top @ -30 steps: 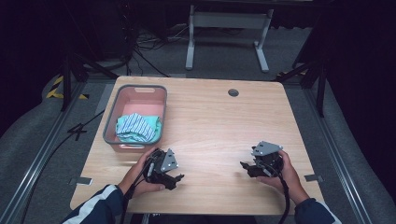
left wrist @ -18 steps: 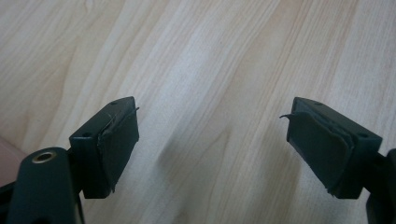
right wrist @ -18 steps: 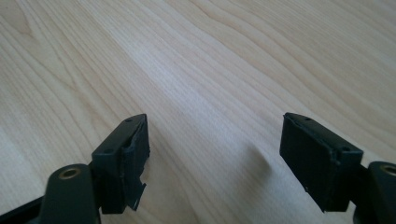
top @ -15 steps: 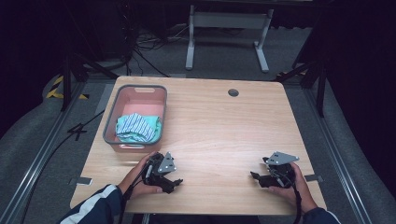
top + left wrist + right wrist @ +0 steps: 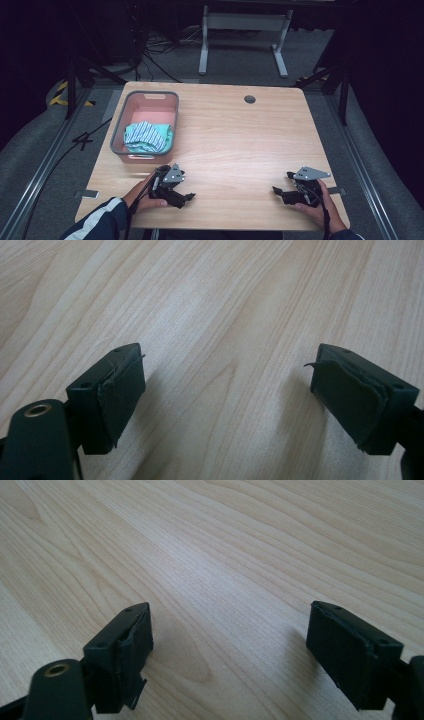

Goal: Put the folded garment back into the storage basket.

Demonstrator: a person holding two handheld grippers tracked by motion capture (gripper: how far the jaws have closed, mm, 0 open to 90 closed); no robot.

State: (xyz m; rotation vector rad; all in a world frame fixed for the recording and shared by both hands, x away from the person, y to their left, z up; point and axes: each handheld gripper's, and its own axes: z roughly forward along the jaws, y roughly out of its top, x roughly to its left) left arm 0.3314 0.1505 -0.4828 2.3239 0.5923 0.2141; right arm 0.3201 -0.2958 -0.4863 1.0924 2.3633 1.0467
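My left gripper (image 5: pixel 188 197) rests low over the table near its front edge, just in front of the pink basket (image 5: pixel 118 134), jaws pointing right. In the left gripper view its jaws stand wide apart over bare wood, left gripper (image 5: pixel 227 390) open and empty. My right gripper (image 5: pixel 276 192) sits at the front right of the table with its jaws pointing left. The right gripper view has both jaws spread over bare wood, right gripper (image 5: pixel 230 650) open and empty. A striped teal and white cloth (image 5: pixel 148 136) lies bunched in the near end of the basket.
The wooden table (image 5: pixel 235 135) has a round cable hole (image 5: pixel 249 99) near its far edge. Beyond it stands a white metal frame (image 5: pixel 243 30) on dark floor, with cables to the left. Metal rails run along both sides of the table.
My right gripper has drawn back to the right and toward the front edge. My left gripper has shifted slightly nearer the front edge. The basket and cloth have not moved.
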